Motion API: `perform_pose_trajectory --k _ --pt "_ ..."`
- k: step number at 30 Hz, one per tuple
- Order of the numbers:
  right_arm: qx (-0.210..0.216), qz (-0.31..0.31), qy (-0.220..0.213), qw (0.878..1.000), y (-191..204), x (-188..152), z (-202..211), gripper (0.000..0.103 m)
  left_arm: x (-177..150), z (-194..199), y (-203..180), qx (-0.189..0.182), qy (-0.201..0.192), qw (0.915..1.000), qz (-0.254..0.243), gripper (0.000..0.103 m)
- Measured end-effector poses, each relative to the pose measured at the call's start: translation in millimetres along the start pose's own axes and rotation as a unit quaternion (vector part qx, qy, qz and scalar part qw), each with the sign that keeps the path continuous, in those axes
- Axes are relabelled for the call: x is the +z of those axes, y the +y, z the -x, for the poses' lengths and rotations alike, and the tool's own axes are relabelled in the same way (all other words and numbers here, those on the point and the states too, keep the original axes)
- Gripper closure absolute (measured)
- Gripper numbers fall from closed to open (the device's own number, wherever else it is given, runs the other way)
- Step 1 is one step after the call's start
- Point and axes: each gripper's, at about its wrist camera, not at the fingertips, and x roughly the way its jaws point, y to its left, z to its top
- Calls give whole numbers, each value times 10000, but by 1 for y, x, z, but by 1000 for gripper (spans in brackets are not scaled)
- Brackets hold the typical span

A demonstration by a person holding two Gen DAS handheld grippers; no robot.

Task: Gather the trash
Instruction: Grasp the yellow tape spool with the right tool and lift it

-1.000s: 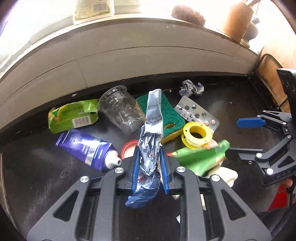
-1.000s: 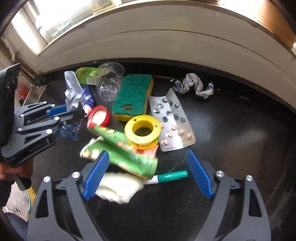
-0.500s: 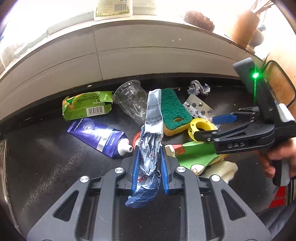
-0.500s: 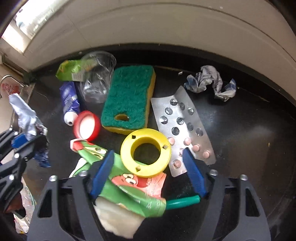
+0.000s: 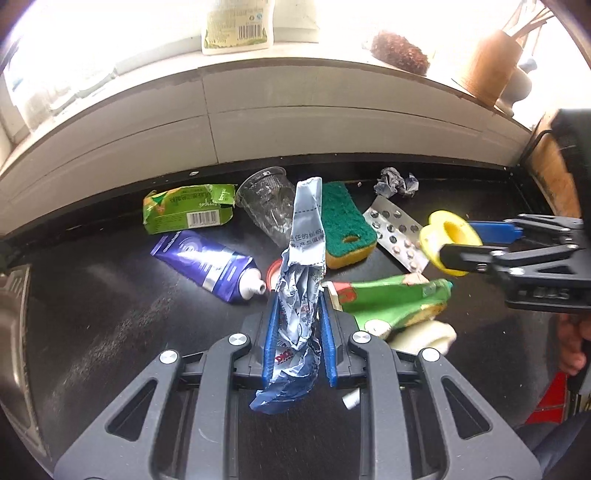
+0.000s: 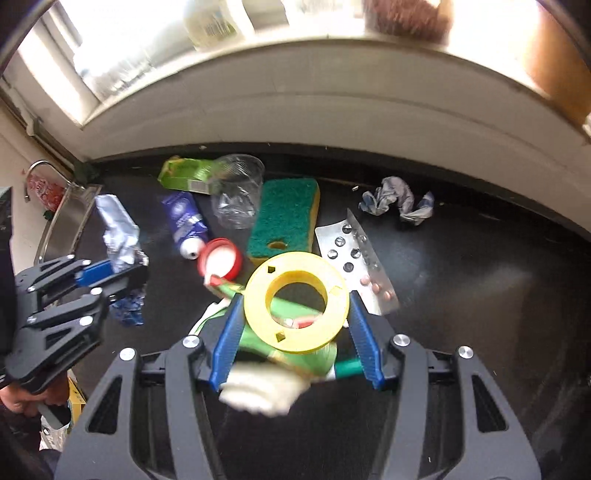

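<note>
Pickup step. Right gripper, jaws just closing, pinches yellow plastic spool, apparently lifted off black counter. Left gripper pinches crumpled silver-blue wrapper. Next: carry both to a bin, unseen.

Black countertop, along its back edge lay a green carton, clear plastic cup, green-and-yellow sponge, crumpled paper wad, silver blister pack.

White bottle, brown scrubber and wooden holder along the windowsill.
</note>
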Motion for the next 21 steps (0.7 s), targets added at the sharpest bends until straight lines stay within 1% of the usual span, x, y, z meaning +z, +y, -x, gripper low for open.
perform_pose_trajectory --k 3,7,10,12,16,21 --pt "-32 65 -103 9999 7 -12 19 48 -11 13 -6 34 37 10000 78 83" --pt "-16 71 -180 9998 12 -39 43 48 -31 28 -15 37 98 9998 161 83" --pt "-80 101 -211 9997 16 -61 53 48 -47 34 -24 33 159 9998 133 83" --pt "-90 117 -225 9996 17 -70 57 48 -55 38 -28 30 188 9997 124 83" --pt "-83 143 -271 9995 20 -80 64 48 -63 43 -30 64 209 9997 125 83" --pt "-91 214 -364 9991 26 -83 71 48 -68 54 -28 136 121 9997 183 83"
